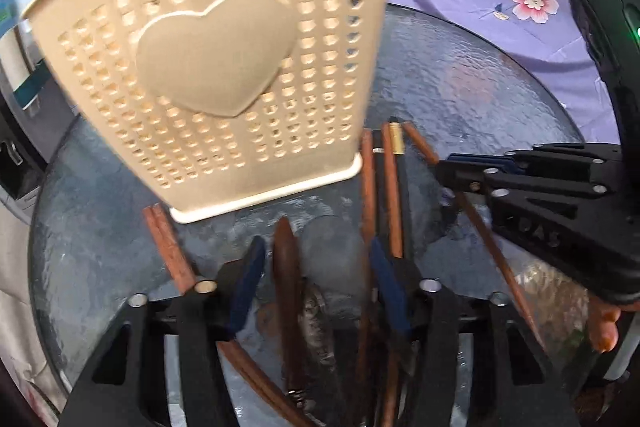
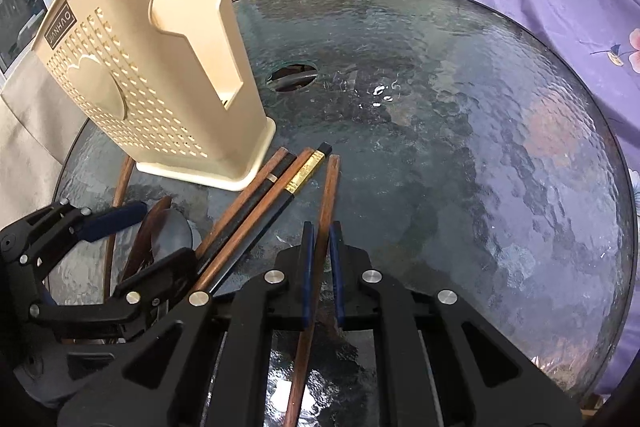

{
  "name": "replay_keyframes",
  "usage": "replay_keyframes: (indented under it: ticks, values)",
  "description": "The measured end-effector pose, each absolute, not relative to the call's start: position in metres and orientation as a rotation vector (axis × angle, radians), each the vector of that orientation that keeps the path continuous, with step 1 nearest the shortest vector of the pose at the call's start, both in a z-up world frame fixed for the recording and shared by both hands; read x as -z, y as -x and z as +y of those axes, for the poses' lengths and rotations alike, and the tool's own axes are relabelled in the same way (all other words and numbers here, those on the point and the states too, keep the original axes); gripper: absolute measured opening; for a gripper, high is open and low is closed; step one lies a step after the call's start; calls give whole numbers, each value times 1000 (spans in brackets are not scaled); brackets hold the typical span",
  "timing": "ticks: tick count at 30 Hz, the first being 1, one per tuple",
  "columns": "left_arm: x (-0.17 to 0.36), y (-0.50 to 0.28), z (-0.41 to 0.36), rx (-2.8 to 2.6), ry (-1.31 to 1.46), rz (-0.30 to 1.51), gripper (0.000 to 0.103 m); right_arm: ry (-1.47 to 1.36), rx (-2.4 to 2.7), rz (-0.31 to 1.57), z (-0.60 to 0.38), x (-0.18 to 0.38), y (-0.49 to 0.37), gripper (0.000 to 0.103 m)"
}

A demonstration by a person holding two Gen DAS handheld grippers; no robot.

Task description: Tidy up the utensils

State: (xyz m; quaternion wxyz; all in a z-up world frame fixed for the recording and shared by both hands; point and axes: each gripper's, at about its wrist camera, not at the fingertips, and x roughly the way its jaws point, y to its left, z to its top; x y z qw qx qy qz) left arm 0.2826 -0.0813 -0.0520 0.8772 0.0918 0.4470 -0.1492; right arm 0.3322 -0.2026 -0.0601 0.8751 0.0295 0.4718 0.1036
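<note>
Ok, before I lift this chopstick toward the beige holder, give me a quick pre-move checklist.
1. Right gripper shut on brown chopstick: ok.
2. Only one stick between its pads: ok.
3. Beige holder upright on glass table: ok.
4. Holder's top opening free: cannot tell.
5. Left gripper open around the wooden spoon, clear of the right one: ok.
6. Other chopsticks lie apart from the held one: ok.

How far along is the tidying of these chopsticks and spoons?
Barely begun, by the look of it. Nothing shows inside the beige holder. The right gripper is shut on one brown chopstick; the left gripper is open around a dark wooden spoon. The other chopsticks lie on the glass table.
</note>
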Motion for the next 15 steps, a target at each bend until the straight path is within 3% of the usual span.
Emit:
replay_keyframes:
  ticks: [4, 9, 11, 15]
  values:
    - [57, -281, -94, 324, -226, 931, 32, -53, -217, 984, -198, 60, -334, 9]
    - [55, -280, -89, 355, -168, 935, 23, -70, -227, 980, -202, 60, -332, 8]
    - [51, -279, -84, 358, -150, 921, 15, -88, -233, 977, -205, 60, -332, 8]
    - [44, -276, -71, 370, -113, 913, 14, -125, -251, 970, -212, 57, -332, 8]
